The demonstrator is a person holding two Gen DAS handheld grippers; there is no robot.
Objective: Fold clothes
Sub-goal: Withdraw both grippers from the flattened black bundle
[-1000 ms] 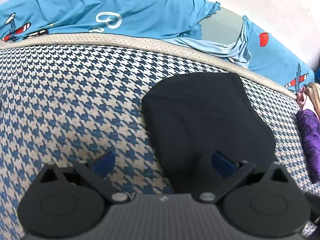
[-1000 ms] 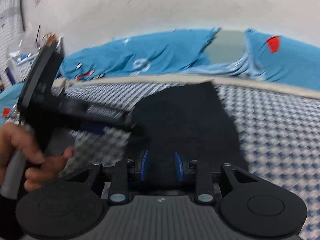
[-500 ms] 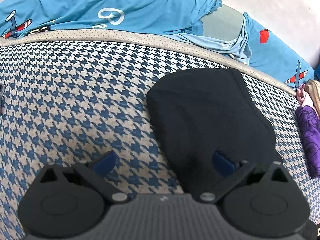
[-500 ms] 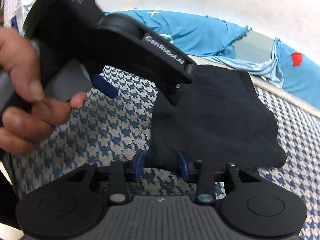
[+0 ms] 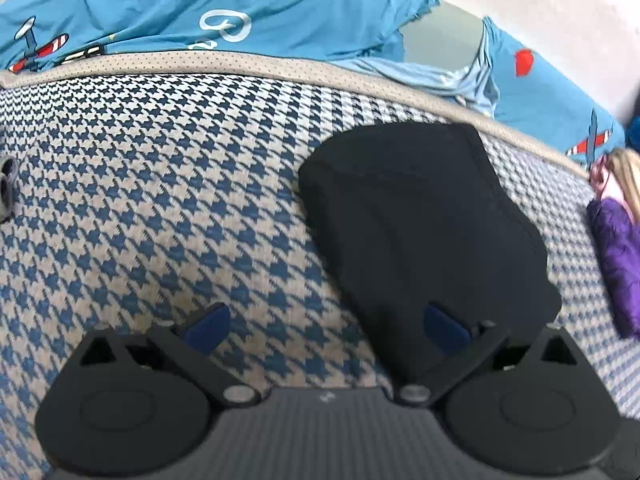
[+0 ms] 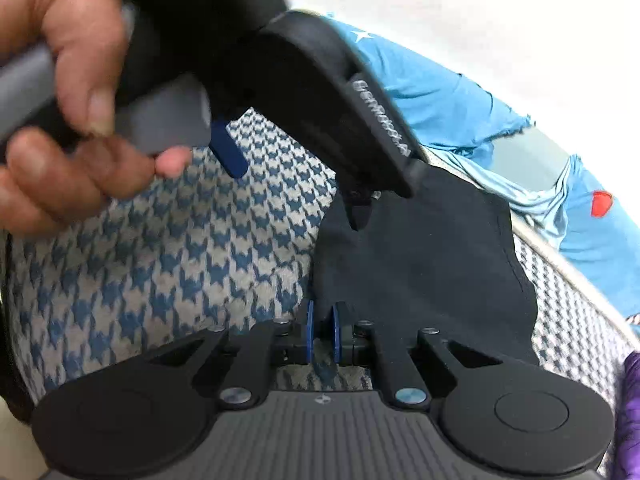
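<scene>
Black folded garment (image 5: 420, 224) on houndstooth cover (image 5: 160, 200); left gripper (image 5: 326, 320) jaws wide, empty. Right gripper (image 6: 322, 334) jaws just narrowed, pinching garment's near edge.

One black garment (image 5: 420, 216), two tongs (image 5: 326, 322) (image 6: 322, 330) (one hand (image 6: 60, 92) visible).

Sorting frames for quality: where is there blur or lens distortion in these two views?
Left wrist view: fisheye bends the houndstooth cover and its beige edge into an arc; the black garment is slightly soft. Right wrist view: the hand and the left claw's body are motion-smeared, its lettering unreadable; corners go dark.
</scene>
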